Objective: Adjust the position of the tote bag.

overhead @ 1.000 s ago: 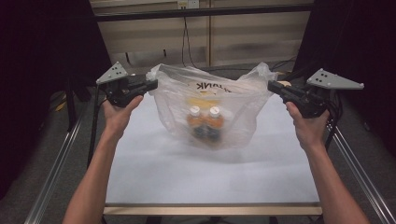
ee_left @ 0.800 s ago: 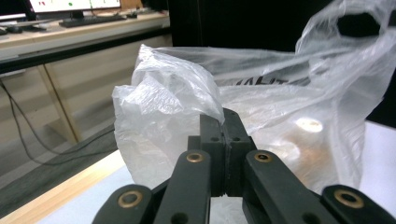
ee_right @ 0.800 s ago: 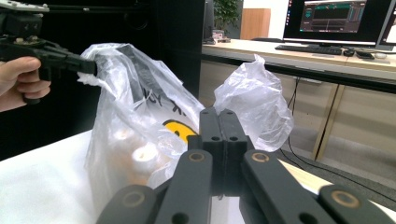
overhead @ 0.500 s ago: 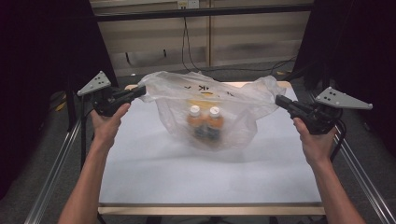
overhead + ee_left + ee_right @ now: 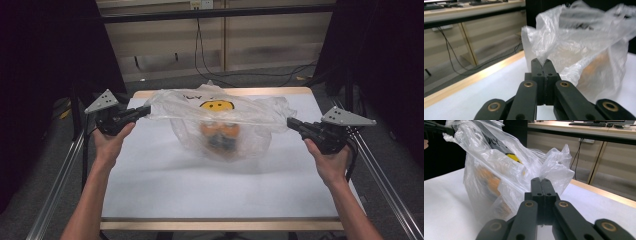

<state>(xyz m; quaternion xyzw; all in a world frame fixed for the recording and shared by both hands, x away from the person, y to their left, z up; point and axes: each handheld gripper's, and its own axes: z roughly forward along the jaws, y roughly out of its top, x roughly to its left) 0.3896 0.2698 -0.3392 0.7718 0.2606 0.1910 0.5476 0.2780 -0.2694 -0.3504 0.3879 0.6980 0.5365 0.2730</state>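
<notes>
High view: a clear plastic bag printed with a yellow smiley face is stretched between two hand-held grippers over the white table. The left gripper, held in the person's left hand, has its jaws closed on the bag's left handle end; the right gripper, held in the right hand, has its jaws closed on the right handle end. The bag's belly sags toward the table's far middle, and orange-topped bottles show blurred through the film. Whether the bag's underside touches the table cannot be told.

Left gripper view: the two black jaws of the left gripper stand pressed together with no gap between them, and a twisted wisp of the bag is pinched at their tips. The film rises and spreads to the right of the jaws; an orange shape shows dimly through it. The table's wooden edge runs at left.

Right gripper view: the jaws of the right gripper are likewise fully closed, clamping a crumpled corner of the bag at their tips. The bag spreads to the left, with the yellow print and an orange blur inside. At the upper left the left gripper grips the far end of the bag
</notes>
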